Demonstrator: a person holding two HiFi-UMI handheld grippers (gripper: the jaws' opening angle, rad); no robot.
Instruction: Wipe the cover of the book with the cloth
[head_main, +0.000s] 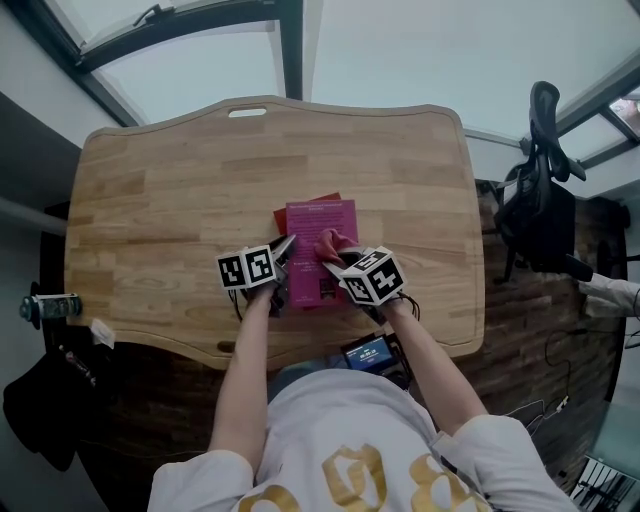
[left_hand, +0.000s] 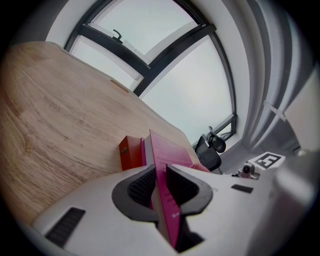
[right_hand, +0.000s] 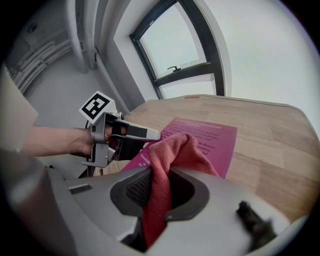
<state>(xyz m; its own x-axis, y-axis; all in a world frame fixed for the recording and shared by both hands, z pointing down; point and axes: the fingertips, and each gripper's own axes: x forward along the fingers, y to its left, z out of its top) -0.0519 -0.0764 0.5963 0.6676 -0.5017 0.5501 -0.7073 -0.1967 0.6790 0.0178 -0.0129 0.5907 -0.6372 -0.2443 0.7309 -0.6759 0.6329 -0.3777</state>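
Left gripper (left_hand: 159, 190) is clamping the book's (head_main: 322, 225) near edge; right gripper (right_hand: 159, 192) is gripping the cloth (right_hand: 175, 150) against the cover. The wiping step is judged to be in hand, and the next move is calling for a sweep across the far cover.

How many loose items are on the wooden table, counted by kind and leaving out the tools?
Books: 2 (magenta paperback book, orange-red book at its far edge)
Cloths: 1 (pinkish-red terry cloth)
Total: 3
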